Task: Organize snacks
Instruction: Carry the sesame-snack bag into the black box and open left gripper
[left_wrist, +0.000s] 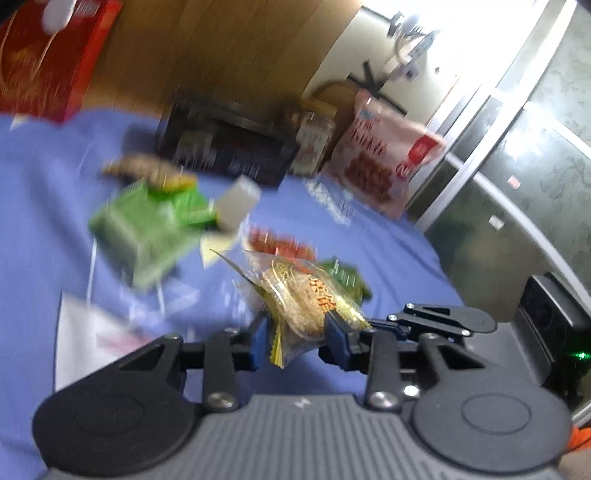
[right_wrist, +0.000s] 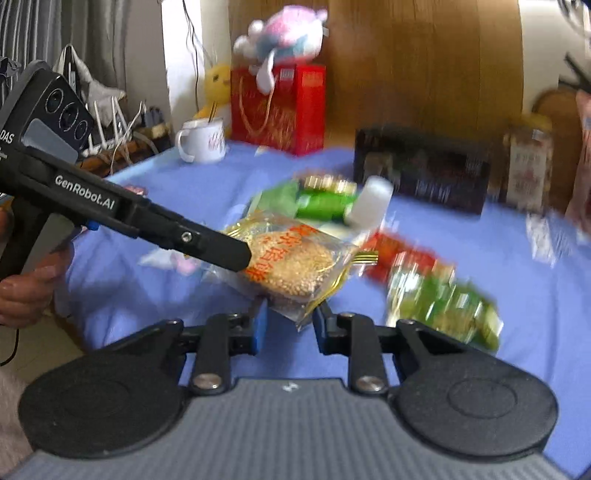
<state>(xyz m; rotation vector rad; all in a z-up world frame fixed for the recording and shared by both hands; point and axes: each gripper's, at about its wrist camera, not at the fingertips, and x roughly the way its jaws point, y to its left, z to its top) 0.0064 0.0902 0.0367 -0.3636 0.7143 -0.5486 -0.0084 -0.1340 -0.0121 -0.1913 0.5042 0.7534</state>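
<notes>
both grippers, left gripper (left_wrist: 295, 338) and right gripper (right_wrist: 290, 325), pinch one sesame cake packet (right_wrist: 295, 264) (blurred table).

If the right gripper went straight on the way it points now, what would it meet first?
Most likely the sesame cake packet, already between the right gripper fingers; beyond it lie blurred green packets, though depth is unclear.

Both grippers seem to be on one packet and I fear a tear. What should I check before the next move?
1. Left gripper clamps the sesame cake packet: ok.
2. Right gripper presses the packet's corner: cannot tell.
3. Wrapper untorn: ok.
4. Packet lifted off the blue cloth: ok.
5. Black box behind is in view: ok.
6. View sharp enough for aiming: not ok, blurred.
</notes>
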